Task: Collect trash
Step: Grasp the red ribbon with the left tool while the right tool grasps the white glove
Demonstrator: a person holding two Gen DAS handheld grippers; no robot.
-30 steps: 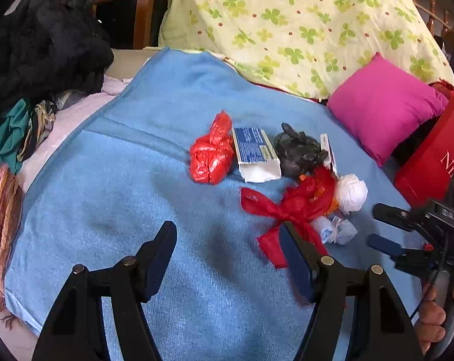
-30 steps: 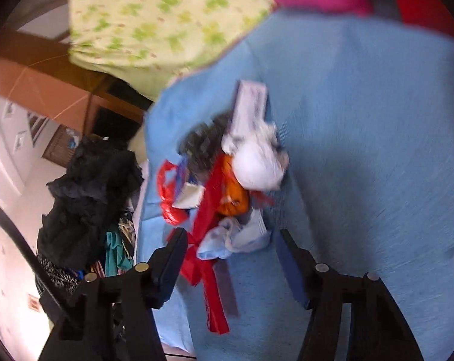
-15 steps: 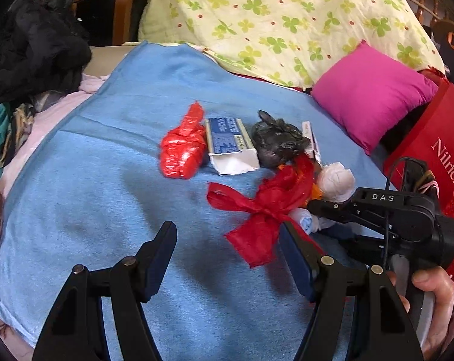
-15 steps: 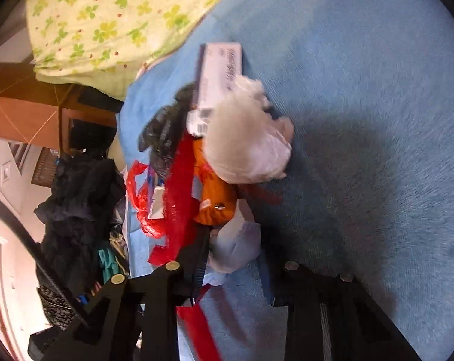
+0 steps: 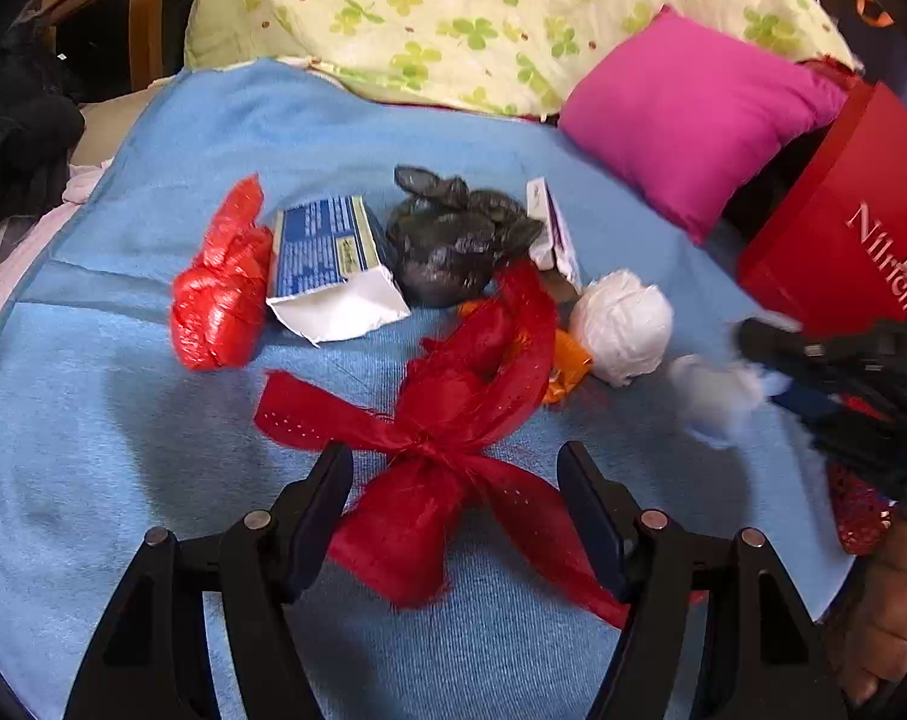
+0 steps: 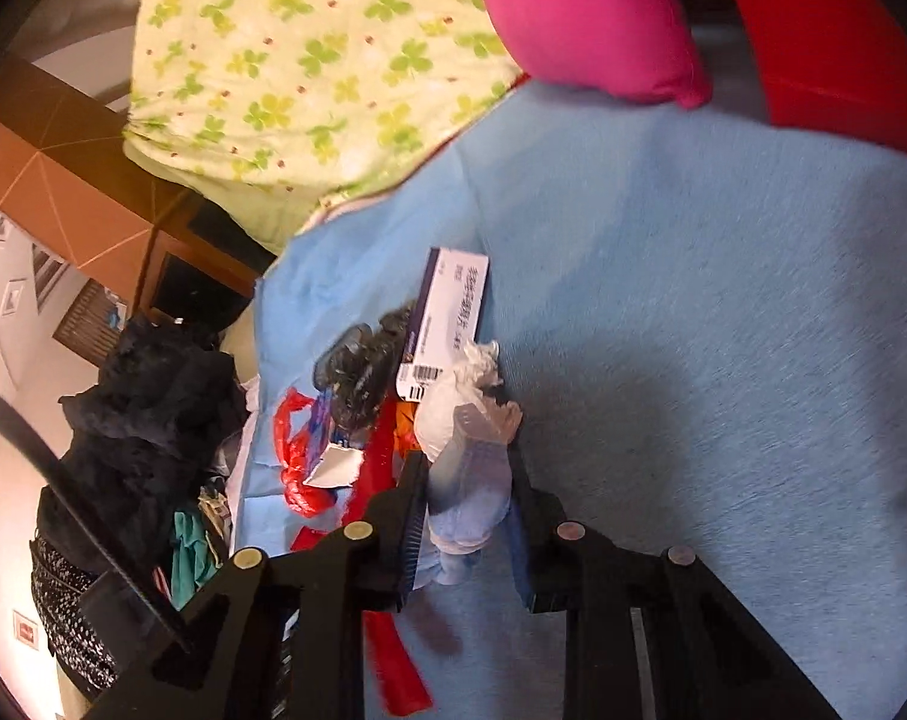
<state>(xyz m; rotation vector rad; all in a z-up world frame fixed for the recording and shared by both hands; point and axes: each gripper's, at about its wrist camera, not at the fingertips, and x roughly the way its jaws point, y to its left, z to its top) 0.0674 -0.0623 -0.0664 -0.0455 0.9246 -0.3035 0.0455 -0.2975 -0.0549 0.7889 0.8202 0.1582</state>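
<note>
Clamping down on a pale bluish-white plastic wad, the right gripper has its fingers pressed against both sides of it, with the wad's tail dangling below the pads. From the left wrist camera the same wad shows as a blur at the right edge of the trash pile, so I can't say whether it is clear of the blue blanket or brushing it. The risk: that grip is on soft, slippery film, and a quick swing toward the red bag at the far right could let it slide out.

Over to the left gripper, fingers spread wide, straddling the red ribbon bow without touching it, as far as I can tell. Trouble brewing here: the bow's far loop lies over the orange wrapper and just beside the white plastic ball, so a lift may drag those along or scatter them. Its long tails could also slip through a pinch taken off the knot.

Behind, the red plastic bag, the torn blue carton, the black plastic bag and the small white box sit clustered mid-blanket, uncollected. The pink cushion crowds the red bag's mouth, which could make a drop-off miss.
</note>
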